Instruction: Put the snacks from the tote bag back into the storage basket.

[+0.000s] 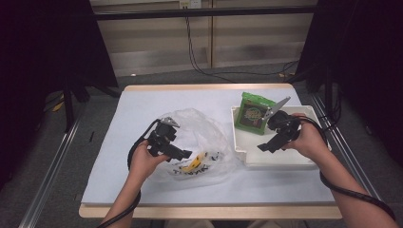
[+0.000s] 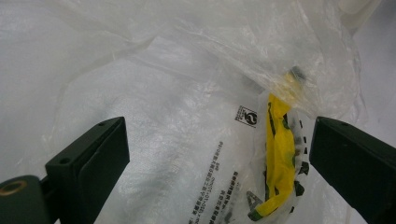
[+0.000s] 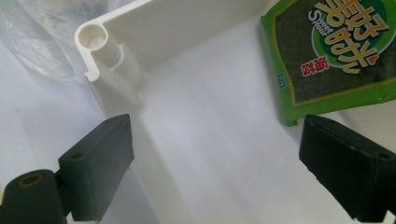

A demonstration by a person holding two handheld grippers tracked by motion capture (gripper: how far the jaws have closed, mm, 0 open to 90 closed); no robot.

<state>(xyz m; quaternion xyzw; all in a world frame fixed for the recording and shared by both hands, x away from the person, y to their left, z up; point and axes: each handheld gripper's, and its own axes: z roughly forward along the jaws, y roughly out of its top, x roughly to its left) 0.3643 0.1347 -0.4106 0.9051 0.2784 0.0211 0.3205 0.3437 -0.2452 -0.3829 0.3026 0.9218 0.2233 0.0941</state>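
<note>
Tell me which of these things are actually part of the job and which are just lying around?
In use:
- clear plastic bag, under the open left gripper
- green snack packet, in the white tray
- open right gripper, over the tray

Lying about:
- black cables on the floor behind the table

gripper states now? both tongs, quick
Left tongs: open, jaws wide apart over the clear plastic bag, holding nothing.
Right tongs: open over the white tray, empty; green snack packet lies ahead.
</note>
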